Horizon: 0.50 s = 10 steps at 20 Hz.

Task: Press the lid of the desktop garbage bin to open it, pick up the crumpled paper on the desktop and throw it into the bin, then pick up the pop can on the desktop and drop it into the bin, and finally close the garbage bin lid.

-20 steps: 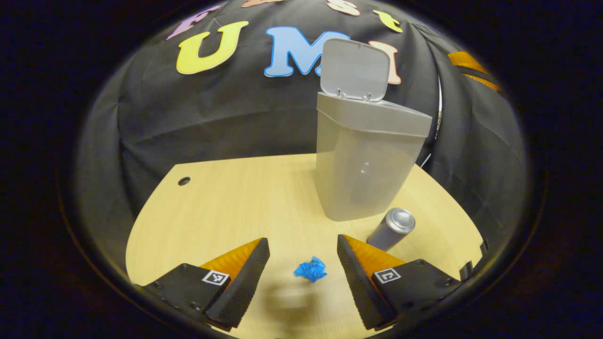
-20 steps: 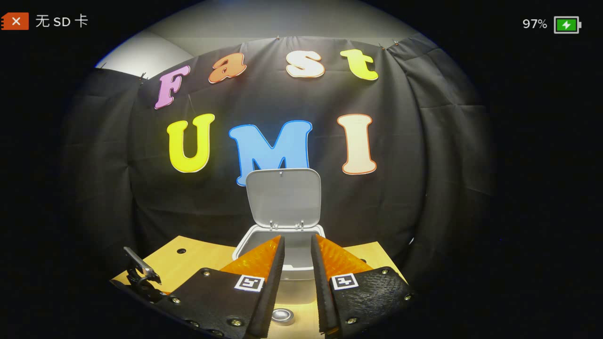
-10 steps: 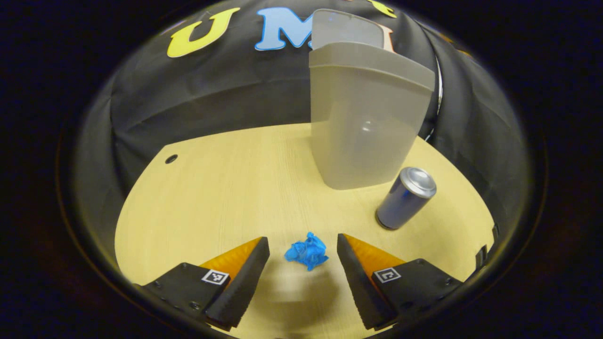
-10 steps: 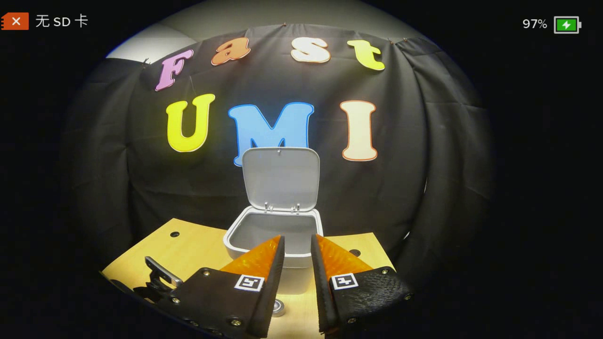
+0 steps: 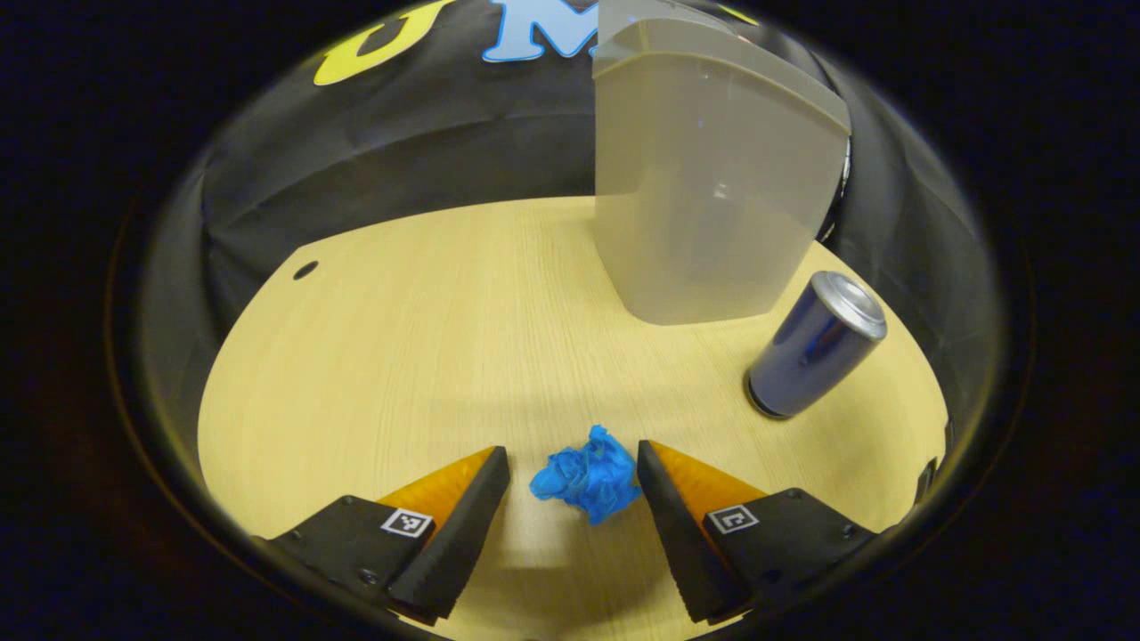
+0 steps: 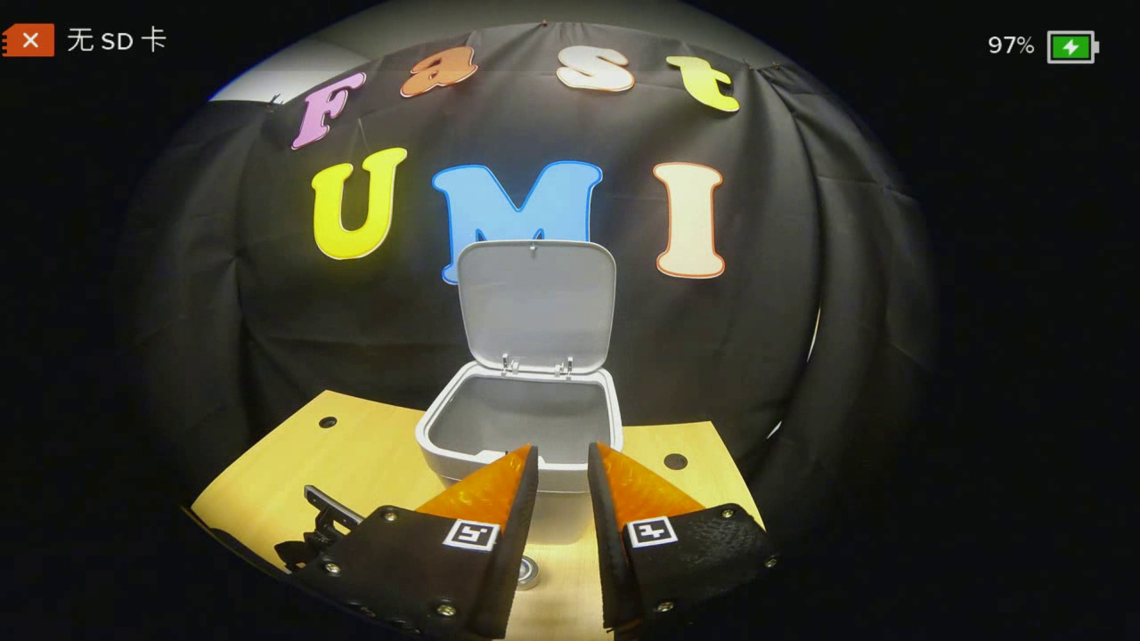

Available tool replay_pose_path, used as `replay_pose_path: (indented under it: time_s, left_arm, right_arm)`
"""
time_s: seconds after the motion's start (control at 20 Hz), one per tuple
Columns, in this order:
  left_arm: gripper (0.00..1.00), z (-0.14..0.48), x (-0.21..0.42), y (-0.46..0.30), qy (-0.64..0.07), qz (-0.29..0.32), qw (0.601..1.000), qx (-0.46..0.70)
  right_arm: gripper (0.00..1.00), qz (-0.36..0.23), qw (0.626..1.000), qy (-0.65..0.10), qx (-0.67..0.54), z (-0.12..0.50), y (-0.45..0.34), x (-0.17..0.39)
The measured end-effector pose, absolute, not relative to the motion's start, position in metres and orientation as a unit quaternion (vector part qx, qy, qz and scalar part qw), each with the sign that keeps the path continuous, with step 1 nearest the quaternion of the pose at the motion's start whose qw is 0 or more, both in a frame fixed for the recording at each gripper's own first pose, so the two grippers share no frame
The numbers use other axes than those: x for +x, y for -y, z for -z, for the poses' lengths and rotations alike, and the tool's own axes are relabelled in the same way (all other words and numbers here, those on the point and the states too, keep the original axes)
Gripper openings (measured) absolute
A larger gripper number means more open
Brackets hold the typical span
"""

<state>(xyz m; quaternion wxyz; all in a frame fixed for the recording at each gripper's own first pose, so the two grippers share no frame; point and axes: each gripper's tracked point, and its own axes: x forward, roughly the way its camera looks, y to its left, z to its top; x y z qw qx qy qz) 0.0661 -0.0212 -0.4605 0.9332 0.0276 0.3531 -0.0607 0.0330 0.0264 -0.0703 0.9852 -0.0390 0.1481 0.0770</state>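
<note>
Down low in the left gripper view, the left gripper sits with its jaws spread wide and the small crumpled ball of blue paper right between them, nearer the finger at 4 o'clock, though contact can't be made out. So the paper pickup is the step in hand; the next move, I'd judge, calls for closing squarely on that soft wad, then lifting it over the rim. Out at 2 o'clock stands the dark blue pop can with a silver top, untouched, no branding legible. Beyond it at 1 o'clock rises the pale grey plastic desktop bin on the light wooden desktop. In the right gripper view, the right gripper hangs with jaws nearly together, a narrow gap, gripping nothing, and the bin's white hinged lid stands open.
</note>
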Motion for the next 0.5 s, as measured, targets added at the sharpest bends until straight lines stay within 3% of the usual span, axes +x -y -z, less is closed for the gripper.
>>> replay_pose_path:
  time_s: [0.3, 0.35, 0.45, 0.5]
  left_arm:
    - [0.96, 0.4671, 0.0698, 0.0240, -0.350, 0.066, 0.933, 0.052]
    - [0.89, 0.4673, 0.0707, 0.0245, -0.350, 0.067, 0.933, 0.053]
    - [0.60, 0.4668, 0.0725, 0.0238, -0.349, 0.063, 0.933, 0.058]
    - [0.53, 0.4658, 0.0731, 0.0246, -0.347, 0.063, 0.934, 0.057]
  right_arm:
    - [0.38, -0.072, 0.984, -0.157, -0.041, 0.0758, -0.0239, 0.0394]
    - [0.38, -0.072, 0.984, -0.158, -0.041, 0.0759, -0.0243, 0.0387]
    - [0.38, -0.072, 0.984, -0.158, -0.042, 0.0767, -0.0252, 0.0393]
    - [0.38, -0.073, 0.984, -0.158, -0.044, 0.0765, -0.0252, 0.0390]
